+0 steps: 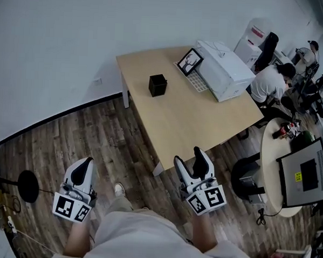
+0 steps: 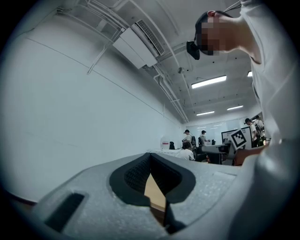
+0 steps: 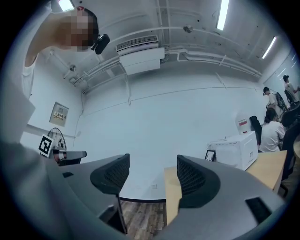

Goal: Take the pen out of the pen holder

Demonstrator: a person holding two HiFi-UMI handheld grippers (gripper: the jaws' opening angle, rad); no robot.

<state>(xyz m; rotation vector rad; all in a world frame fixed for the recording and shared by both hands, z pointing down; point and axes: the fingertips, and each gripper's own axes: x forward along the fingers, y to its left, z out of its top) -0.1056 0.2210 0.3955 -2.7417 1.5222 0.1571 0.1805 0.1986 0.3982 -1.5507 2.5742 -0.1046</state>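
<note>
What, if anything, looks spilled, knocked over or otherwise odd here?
Nothing stands out. The black pen holder stands upright on the table, apart from the framed picture and white machine. No pen shows above its rim from the head view.

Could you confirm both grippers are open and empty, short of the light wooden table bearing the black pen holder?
Only the right gripper is open; the left gripper view shows the left gripper shut, jaws together. Both are empty, short of the light wooden table.

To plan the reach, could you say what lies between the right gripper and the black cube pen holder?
Only bare light wooden tabletop, in head view.
</note>
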